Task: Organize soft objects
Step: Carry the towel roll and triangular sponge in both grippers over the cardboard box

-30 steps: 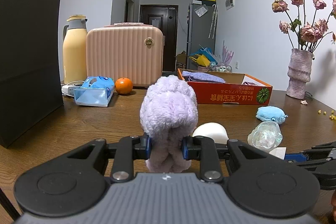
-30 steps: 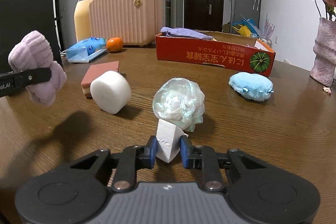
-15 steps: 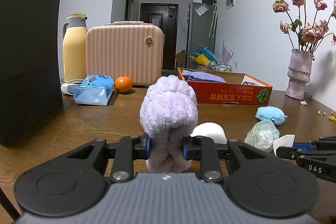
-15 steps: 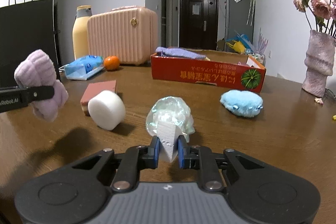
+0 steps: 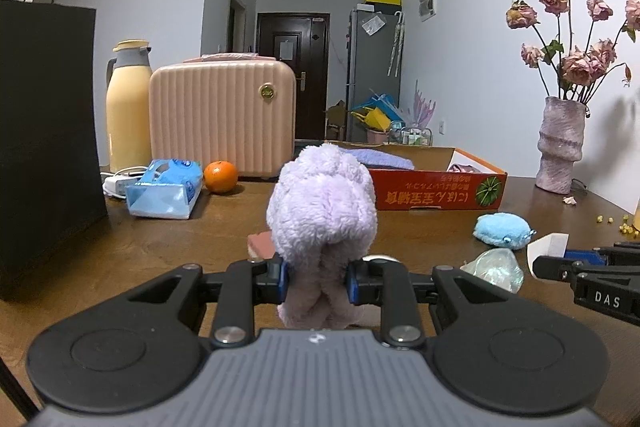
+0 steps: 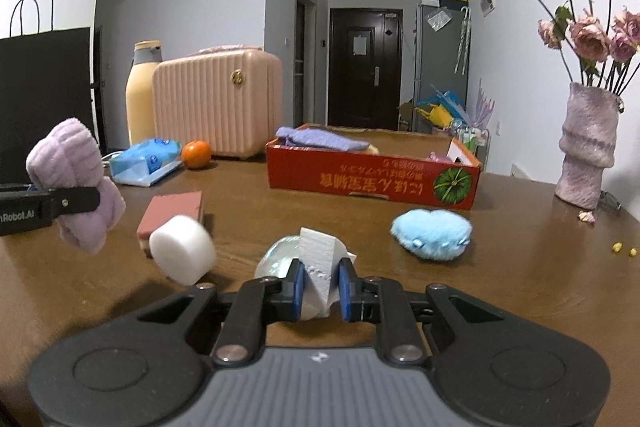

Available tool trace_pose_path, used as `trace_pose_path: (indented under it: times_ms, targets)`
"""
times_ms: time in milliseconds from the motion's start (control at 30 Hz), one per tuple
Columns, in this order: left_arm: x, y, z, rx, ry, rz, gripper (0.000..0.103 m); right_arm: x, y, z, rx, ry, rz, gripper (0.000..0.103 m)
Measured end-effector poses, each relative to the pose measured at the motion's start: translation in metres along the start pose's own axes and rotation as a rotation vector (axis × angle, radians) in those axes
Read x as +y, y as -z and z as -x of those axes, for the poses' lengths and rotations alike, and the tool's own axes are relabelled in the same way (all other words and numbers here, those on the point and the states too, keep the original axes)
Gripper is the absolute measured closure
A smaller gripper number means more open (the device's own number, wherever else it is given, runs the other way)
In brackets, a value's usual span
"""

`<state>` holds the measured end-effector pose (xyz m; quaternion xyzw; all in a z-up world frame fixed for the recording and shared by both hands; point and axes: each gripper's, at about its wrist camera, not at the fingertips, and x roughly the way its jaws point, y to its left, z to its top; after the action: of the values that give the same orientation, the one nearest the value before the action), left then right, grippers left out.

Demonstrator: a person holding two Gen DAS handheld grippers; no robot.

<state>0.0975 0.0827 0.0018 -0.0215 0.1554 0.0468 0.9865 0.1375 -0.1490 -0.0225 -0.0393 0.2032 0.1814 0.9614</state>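
Note:
My left gripper [image 5: 316, 281] is shut on a fluffy lilac plush [image 5: 322, 211], held above the wooden table; the same plush [image 6: 76, 183] shows at the left of the right wrist view. My right gripper [image 6: 320, 289] is shut on a white foam wedge [image 6: 318, 263], lifted off the table. Below it lies an iridescent crinkly ball [image 6: 280, 259]. A white foam cylinder [image 6: 182, 255] leans by a pink sponge block [image 6: 172, 215]. A blue plush [image 6: 432, 233] lies to the right. The red cardboard box [image 6: 372, 183] behind holds a lilac cloth [image 6: 320, 139].
A black paper bag [image 5: 44, 139] stands at the left. Behind are a yellow flask [image 5: 128, 107], a pink case [image 5: 222, 115], a blue tissue pack [image 5: 164, 193] and an orange [image 5: 220, 177]. A vase of dried roses [image 6: 586, 155] stands at the right.
My right gripper has risen with the white wedge, which now hangs above the iridescent ball. The left gripper and its plush have stayed in place.

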Motion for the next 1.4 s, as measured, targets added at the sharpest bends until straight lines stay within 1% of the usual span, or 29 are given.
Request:
trace_pose_path:
  times_ms: [367, 633, 833, 1033, 1400]
  targets:
    - [-0.021, -0.02, -0.008, -0.026, 0.03, -0.032, 0.077, -0.021, -0.024, 0.0, -0.067, 0.044, 0.011, 0.086]
    - [-0.041, -0.037, -0.026, -0.044, 0.049, -0.05, 0.077, -0.036, -0.039, -0.009, -0.113, 0.069, 0.01, 0.086]
    - [-0.059, -0.051, -0.049, -0.041, 0.06, -0.053, 0.077, -0.05, -0.051, -0.024, -0.144, 0.08, -0.008, 0.085]
    - [-0.076, -0.061, -0.075, -0.035, 0.073, -0.016, 0.077, -0.065, -0.059, -0.046, -0.152, 0.081, -0.041, 0.085]
    - [-0.112, -0.072, -0.128, -0.011, 0.062, 0.002, 0.077, -0.091, -0.076, -0.085, -0.168, 0.086, -0.059, 0.085]
